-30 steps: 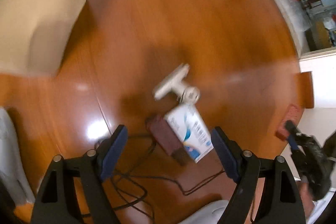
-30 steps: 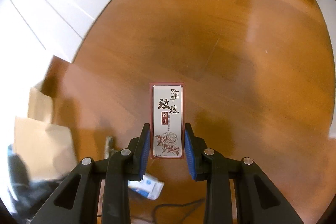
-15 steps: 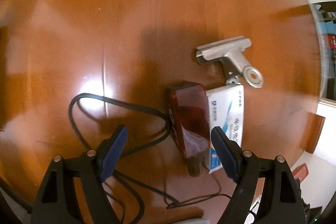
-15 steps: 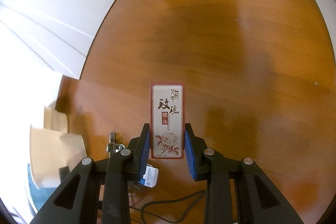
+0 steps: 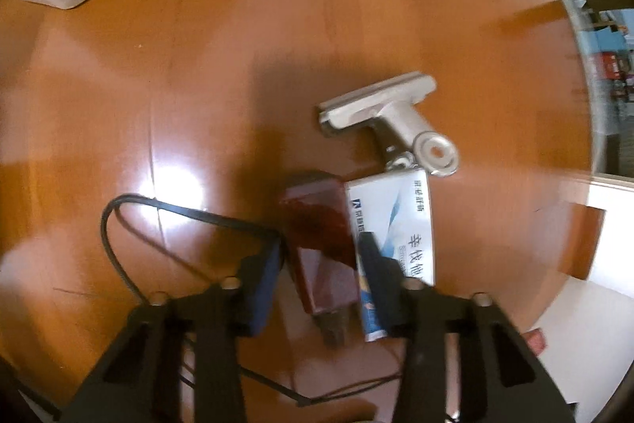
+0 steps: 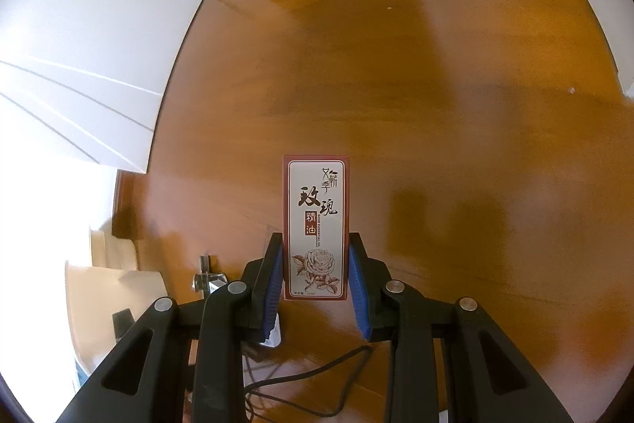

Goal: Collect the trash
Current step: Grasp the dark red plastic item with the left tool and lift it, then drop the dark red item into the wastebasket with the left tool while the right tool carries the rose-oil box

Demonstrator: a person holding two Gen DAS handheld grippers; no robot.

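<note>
Item one: my left gripper [image 5: 319,256] pointed steeply down at the wood floor [image 5: 245,26]. Its fingers had just been closing and sat narrow around a dark red box [image 5: 317,224] lying flat; whether the blue pads pressed it I could not tell, as the view was blurred.

Item two: a white and blue carton [image 5: 400,221] lay touching the red box's right side, printed with Chinese characters too smeared to read in full.

Item three: a metal bulldog clip [image 5: 392,121] lay just beyond the carton.

Item four: a black cable [image 5: 166,209] looped at left.

Item five: my right gripper [image 6: 316,266] held a maroon-bordered box [image 6: 316,224] upright above the floor, fingers clamped on its sides. Label: 玫瑰精油, "ROSE ESSENTIAL OIL", rose drawing.
</note>
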